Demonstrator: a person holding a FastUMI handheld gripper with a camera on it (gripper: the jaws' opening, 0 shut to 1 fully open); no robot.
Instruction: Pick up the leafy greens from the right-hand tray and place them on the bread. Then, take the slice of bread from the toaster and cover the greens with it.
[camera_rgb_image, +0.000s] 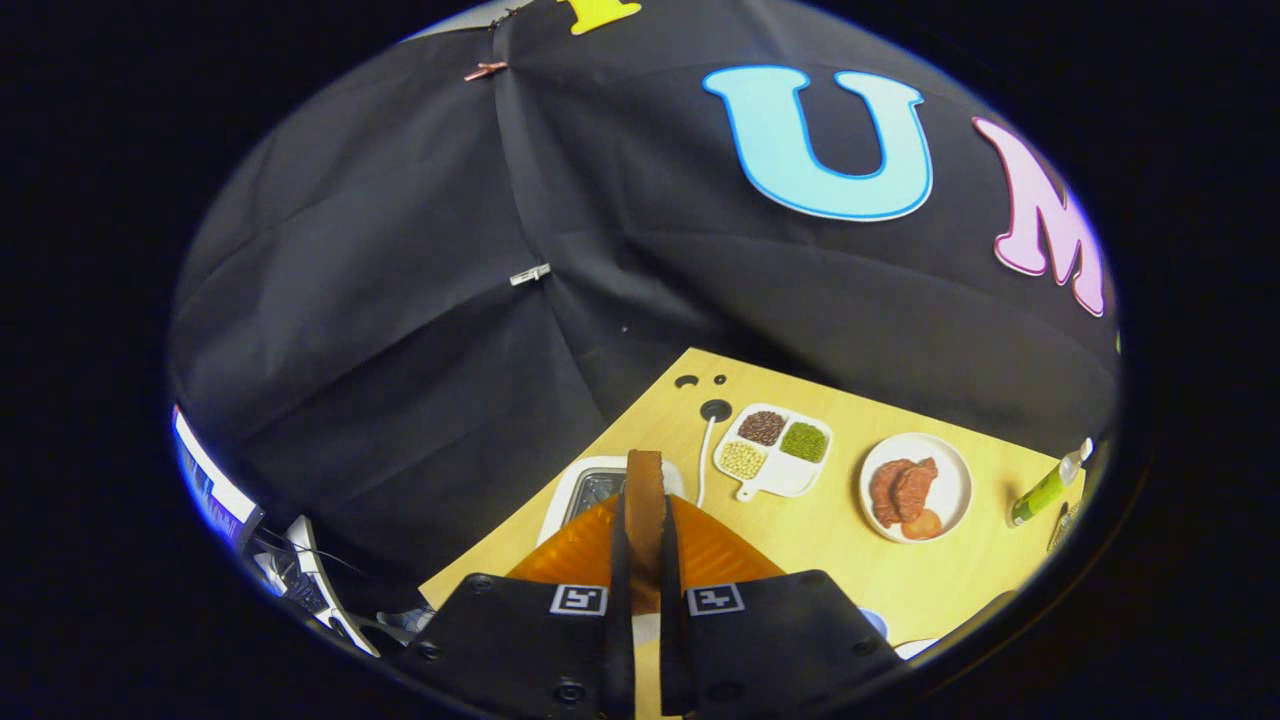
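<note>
Gripper view: the gripper (645, 560) has its two fingers drawn close together, clamped on one slice of bread (645, 500) that stands on edge between them. The slice is seen edge-on: a thin upright strip with a brown crust, its top rising past the fingertips. Both fingers press against its flat faces.

Just beyond the fingers, directly behind the held slice, sits one white toaster (590, 485) with a dark slot at its top. A white cable (705, 455) runs from beside it to a round hole in the wooden table (820, 530).

Further ahead and to the right of the fingers lies one white divided tray (775, 480) with three compartments: dark brown beans, green beans and pale yellow beans. To the right of that is one round white plate (950, 480) holding two reddish-brown pieces of meat and one orange piece. Far right stands one green bottle (1045, 490) with a white cap, tilted.
</note>
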